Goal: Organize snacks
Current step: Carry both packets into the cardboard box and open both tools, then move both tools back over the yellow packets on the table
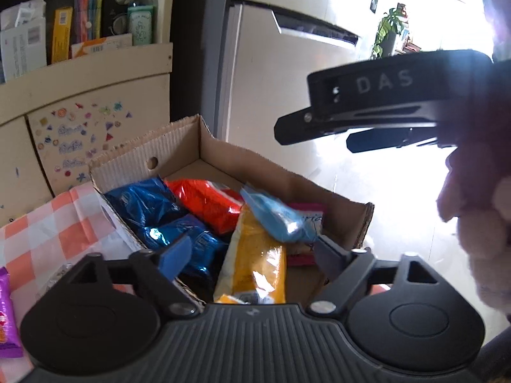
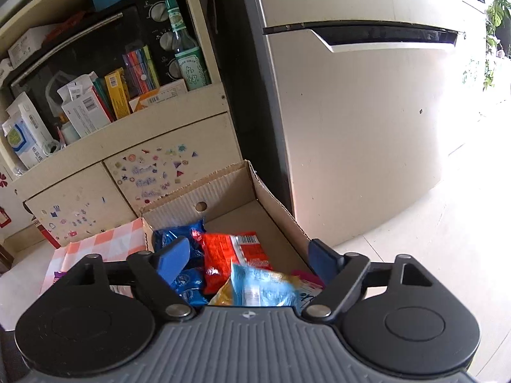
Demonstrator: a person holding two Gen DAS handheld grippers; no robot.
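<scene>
The cardboard box (image 2: 274, 204) holds the snack packets (image 1: 204, 204) at its near left; its far right floor lies bare; left gripper (image 1: 252, 250) and right gripper (image 2: 246, 260) hover above, jaws spread, nothing gripped.

Snack packets (image 2: 234, 255) in cardboard box (image 2: 281, 210), beside fridge (image 2: 367, 127).

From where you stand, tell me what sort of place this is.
Most likely a home kitchen or dining corner. A two-door fridge stands beside a cream cabinet whose shelf holds a toaster oven and a bottle. A cardboard box of snacks sits on a checked tablecloth.
</scene>
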